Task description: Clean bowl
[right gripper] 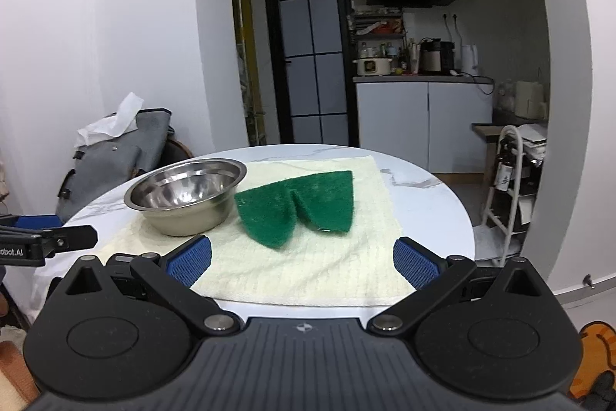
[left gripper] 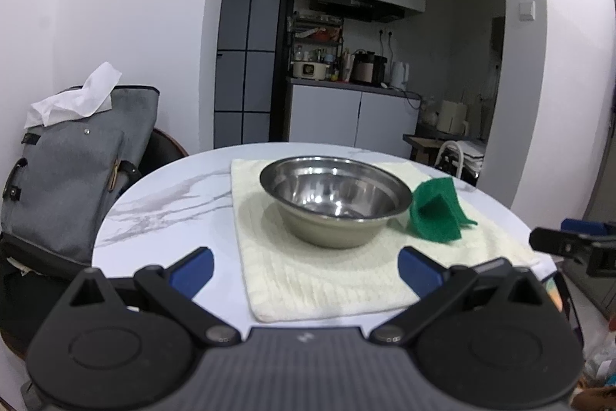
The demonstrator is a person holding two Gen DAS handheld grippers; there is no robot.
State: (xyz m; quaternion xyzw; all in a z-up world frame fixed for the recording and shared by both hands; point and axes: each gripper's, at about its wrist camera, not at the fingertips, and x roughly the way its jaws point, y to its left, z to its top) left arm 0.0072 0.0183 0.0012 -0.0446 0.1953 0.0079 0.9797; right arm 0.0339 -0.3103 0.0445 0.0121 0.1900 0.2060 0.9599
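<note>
A steel bowl (left gripper: 334,205) (right gripper: 187,197) stands upright on a cream towel (left gripper: 308,280) (right gripper: 308,264) laid over a round marble table (left gripper: 165,203) (right gripper: 427,187). A folded green scouring pad (left gripper: 437,214) (right gripper: 300,208) lies on the towel just right of the bowl. My left gripper (left gripper: 306,270) is open, hovering short of the bowl with nothing between its blue pads. My right gripper (right gripper: 302,262) is open too, a little short of the pad and holding nothing. Each gripper's tip shows at the edge of the other's view.
A grey bag (left gripper: 73,180) (right gripper: 115,156) with white tissue on top rests on a chair left of the table. A white rack (right gripper: 508,187) stands to the right. Behind is a kitchen counter (left gripper: 354,87) with appliances.
</note>
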